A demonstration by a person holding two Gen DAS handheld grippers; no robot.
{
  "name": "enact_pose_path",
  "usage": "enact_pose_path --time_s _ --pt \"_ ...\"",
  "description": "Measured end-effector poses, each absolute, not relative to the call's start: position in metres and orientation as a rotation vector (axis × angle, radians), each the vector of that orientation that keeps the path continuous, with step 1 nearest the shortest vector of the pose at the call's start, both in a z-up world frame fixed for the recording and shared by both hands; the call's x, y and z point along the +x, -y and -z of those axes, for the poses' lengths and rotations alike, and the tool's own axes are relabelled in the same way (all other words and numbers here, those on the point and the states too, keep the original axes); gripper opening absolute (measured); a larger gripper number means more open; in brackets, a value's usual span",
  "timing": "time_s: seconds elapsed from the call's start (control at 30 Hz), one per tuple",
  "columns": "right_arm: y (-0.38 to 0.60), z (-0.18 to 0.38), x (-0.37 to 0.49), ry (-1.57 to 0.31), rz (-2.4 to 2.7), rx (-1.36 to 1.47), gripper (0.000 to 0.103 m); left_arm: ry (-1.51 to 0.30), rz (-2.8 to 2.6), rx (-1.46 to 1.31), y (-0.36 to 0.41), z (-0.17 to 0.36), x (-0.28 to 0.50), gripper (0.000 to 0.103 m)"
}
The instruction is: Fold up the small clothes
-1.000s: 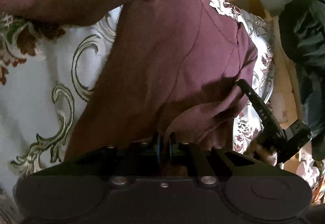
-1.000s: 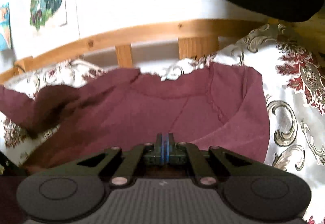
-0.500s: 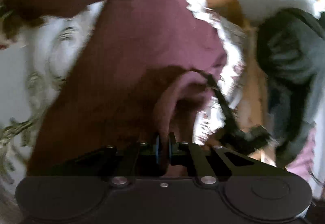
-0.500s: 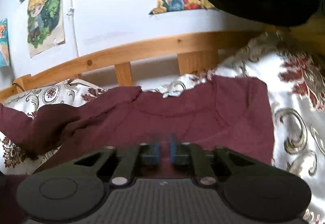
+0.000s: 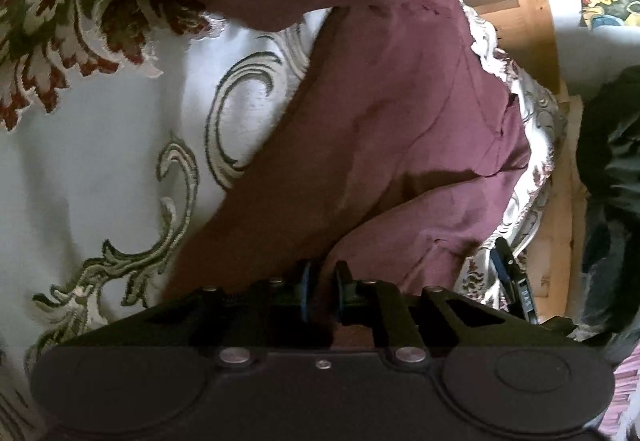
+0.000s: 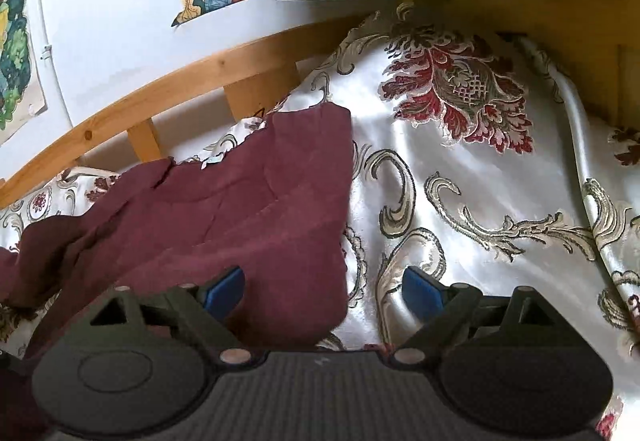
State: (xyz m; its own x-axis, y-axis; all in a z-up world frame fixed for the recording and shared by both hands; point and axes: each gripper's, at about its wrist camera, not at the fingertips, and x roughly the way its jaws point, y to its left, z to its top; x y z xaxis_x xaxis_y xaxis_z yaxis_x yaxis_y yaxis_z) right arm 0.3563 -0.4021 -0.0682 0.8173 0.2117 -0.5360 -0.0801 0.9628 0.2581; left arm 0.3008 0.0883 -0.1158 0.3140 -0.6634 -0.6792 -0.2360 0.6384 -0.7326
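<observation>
Left hand-held gripper point(image 5: 322, 291), lower centre: jaws opening, maroon garment point(image 5: 400, 113) fabric between the narrowly parted pads. Right hand-held gripper point(image 6: 324, 291), lower centre: jaws opening, spread wide, clear of the cloth. The garment lies on the floral bedspread point(image 6: 480, 181), centre-left of frame, below the wooden bed rail point(image 6: 180, 81).

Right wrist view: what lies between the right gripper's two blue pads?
The maroon garment's corner and bare floral satin bedspread; the right gripper's opening jaws touch neither.
</observation>
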Motion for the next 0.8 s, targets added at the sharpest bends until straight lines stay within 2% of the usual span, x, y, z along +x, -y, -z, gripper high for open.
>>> enact_pose_path --time_s 0.07,0.2,0.23,0.27,0.37,0.5,0.6,0.7,0.73,0.77,0.8 --pt "0.397 0.074 0.362 -0.568 -0.192 0.227 0.071 -1.261 0.335 -0.881 -0.088 0.117 0.303 0.013" --pt "0.383 0.083 0.374 -0.579 -0.196 0.197 0.053 -1.247 0.347 -0.877 -0.085 0.114 0.307 0.013" --pt "0.383 0.084 0.374 -0.588 -0.192 0.201 0.042 -1.247 0.352 -0.875 -0.084 0.113 0.307 0.013" --pt "0.384 0.084 0.374 -0.593 -0.186 0.208 0.021 -1.246 0.36 -0.875 -0.083 0.111 0.307 0.013" --pt "0.397 0.077 0.373 -0.591 -0.172 0.281 0.01 -1.255 0.396 -0.914 -0.083 0.106 0.307 0.011" --pt "0.405 0.058 0.37 -0.581 -0.134 0.278 0.009 -1.297 0.481 -0.967 -0.078 0.092 0.308 0.011" --pt "0.406 0.055 0.373 -0.604 -0.141 0.259 0.01 -1.322 0.481 -0.889 -0.069 0.083 0.307 0.011" --pt "0.4 0.064 0.375 -0.642 -0.108 0.216 0.018 -1.334 0.424 -0.853 -0.067 0.091 0.302 0.011" --pt "0.398 0.065 0.375 -0.646 -0.1 0.201 0.027 -1.338 0.408 -0.839 -0.066 0.094 0.302 0.011" --pt "0.396 0.066 0.373 -0.642 -0.092 0.181 0.043 -1.341 0.386 -0.812 -0.065 0.097 0.3 0.012" --pt "0.393 0.065 0.369 -0.631 -0.084 0.149 0.051 -1.34 0.37 -0.797 -0.066 0.099 0.299 0.013"
